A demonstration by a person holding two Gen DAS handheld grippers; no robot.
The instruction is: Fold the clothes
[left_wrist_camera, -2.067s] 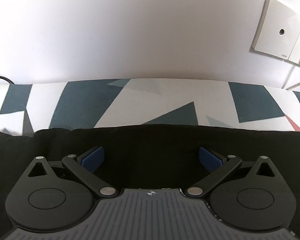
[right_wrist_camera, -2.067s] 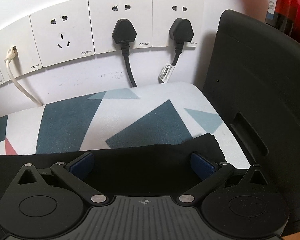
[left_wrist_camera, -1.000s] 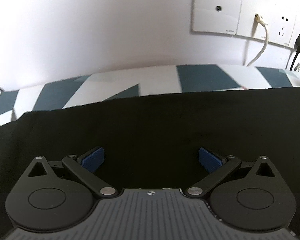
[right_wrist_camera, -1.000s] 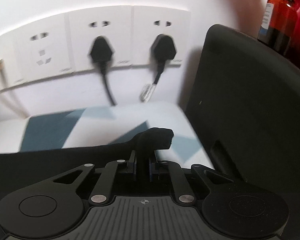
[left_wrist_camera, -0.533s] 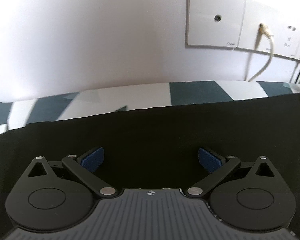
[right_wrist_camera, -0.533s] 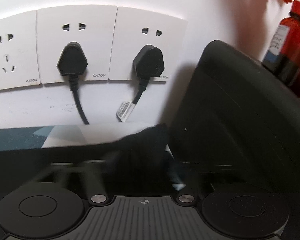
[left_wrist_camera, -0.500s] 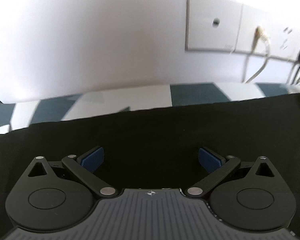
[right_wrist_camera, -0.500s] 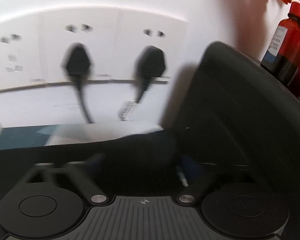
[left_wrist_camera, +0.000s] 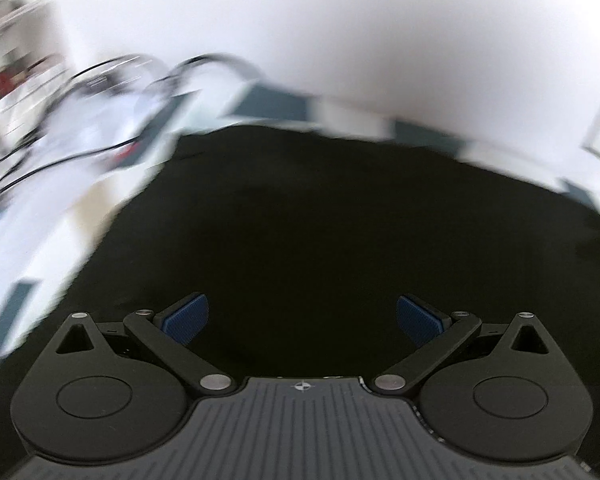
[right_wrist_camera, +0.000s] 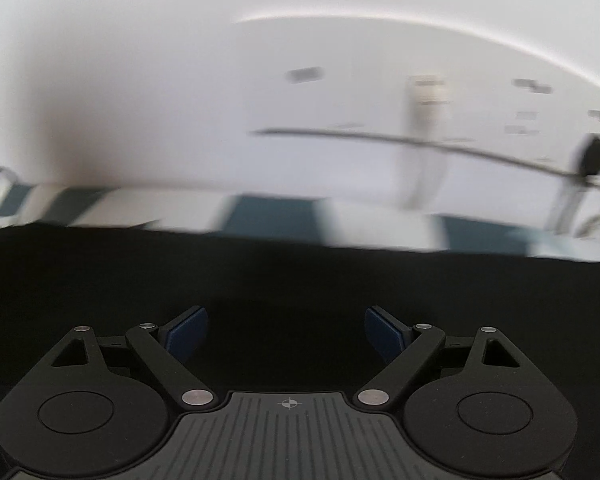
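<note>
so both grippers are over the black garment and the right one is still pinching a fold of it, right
Not quite. Both are over the black garment, but the right gripper pinches nothing: the right wrist view shows its blue pads apart, jaws closing slightly, no fold between them. The left gripper is open too.

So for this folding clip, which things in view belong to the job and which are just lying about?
Part of the job:
- black garment, spread flat
- left gripper, open over it
- right gripper, jaws closing slightly, nothing between them
- patterned cloth under the garment

Just lying about:
- wall sockets, blurred
- black plug
- loose cables off to the side
</note>
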